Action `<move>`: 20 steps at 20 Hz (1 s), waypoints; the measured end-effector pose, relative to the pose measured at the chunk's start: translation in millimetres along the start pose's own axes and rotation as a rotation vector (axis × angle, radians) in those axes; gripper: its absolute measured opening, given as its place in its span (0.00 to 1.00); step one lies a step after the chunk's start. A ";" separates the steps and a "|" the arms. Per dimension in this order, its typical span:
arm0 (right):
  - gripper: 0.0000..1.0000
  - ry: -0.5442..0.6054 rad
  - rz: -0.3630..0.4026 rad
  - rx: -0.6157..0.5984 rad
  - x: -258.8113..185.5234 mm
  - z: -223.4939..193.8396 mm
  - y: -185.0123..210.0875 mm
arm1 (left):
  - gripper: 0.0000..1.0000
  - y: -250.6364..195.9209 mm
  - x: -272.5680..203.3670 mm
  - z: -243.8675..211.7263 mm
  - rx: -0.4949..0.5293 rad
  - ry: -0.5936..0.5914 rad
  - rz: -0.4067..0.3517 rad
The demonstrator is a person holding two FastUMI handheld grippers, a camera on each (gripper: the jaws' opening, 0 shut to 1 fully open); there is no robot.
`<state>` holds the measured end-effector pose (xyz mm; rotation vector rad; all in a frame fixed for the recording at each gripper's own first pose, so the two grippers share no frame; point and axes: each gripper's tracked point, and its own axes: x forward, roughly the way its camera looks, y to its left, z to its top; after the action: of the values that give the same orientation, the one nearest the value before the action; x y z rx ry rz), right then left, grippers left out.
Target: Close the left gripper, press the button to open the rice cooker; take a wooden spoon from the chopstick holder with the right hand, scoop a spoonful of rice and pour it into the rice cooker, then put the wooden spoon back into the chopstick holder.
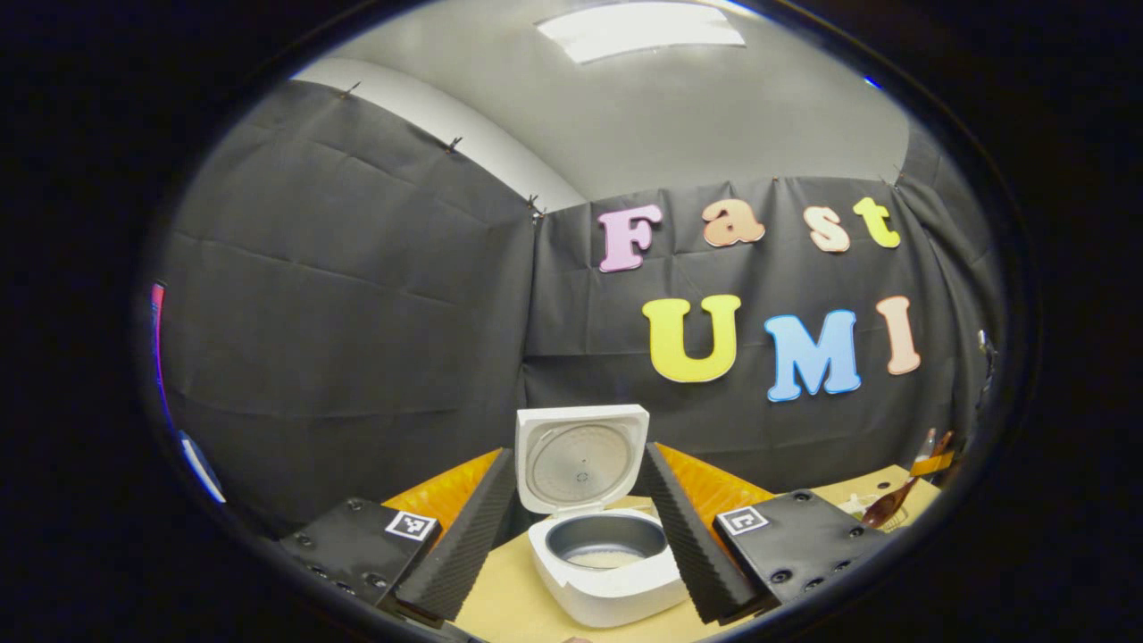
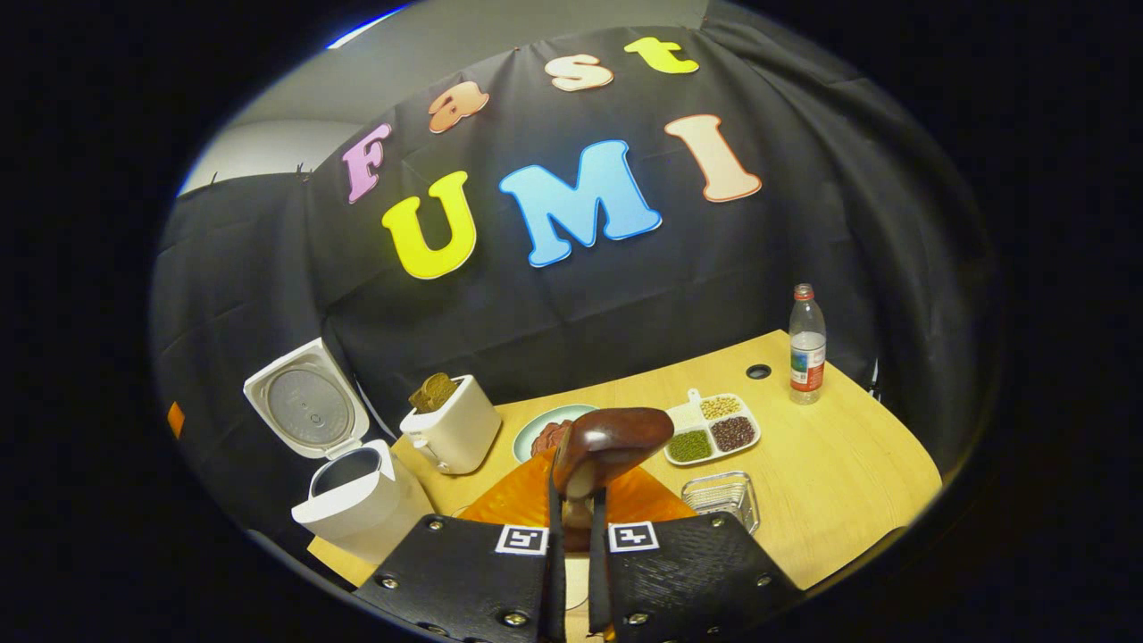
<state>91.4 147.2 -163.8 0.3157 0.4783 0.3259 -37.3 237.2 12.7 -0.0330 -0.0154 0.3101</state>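
Two tongs are working over a wooden counter (image 2: pixel 848 464). In the left gripper view, the left tongs (image 1: pixel 580 572) are standing spread wide, with the white rice cooker (image 1: pixel 607 572) sitting between the fingers, its lid standing upright and a little rice lying in the grey inner pot; far to the right a wooden spoon (image 1: pixel 888 505) is showing at the edge. In the right gripper view, the right tongs (image 2: pixel 574 536) are pinching the wooden spoon (image 2: pixel 612 442) tightly, bowl raised above the counter. Beyond it are sitting a plate (image 2: pixel 536 427), a divided tray of beans (image 2: pixel 714 427), a wire basket (image 2: pixel 721 496) and a water bottle (image 2: pixel 806 344). A white toaster (image 2: pixel 454 427) is standing left of the plate, and the open rice cooker (image 2: pixel 357 496) at the near left.
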 end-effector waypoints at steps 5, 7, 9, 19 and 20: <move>0.10 0.059 -0.012 -0.056 17.8 -36.2 18.9 | 0.98 22.9 4.6 -7.7 0.013 0.009 0.008; 0.10 0.084 -0.027 -0.082 24.3 -51.3 21.8 | 0.98 31.7 6.5 -10.1 0.013 0.016 0.009; 0.11 0.105 -0.043 -0.109 30.8 -64.2 23.7 | 0.94 40.9 10.4 -14.6 0.011 0.025 0.011; 0.11 0.180 -0.151 -0.269 59.4 -108.6 24.3 | 1.00 73.0 26.5 -33.7 0.029 0.054 0.009; 0.11 0.184 -0.155 -0.290 61.2 -110.7 26.8 | 1.00 75.7 26.7 -34.8 0.029 0.056 0.010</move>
<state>81.8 218.5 -271.3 -0.0346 0.6243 0.2696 -34.2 316.3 -24.4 -0.0132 0.0450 0.3195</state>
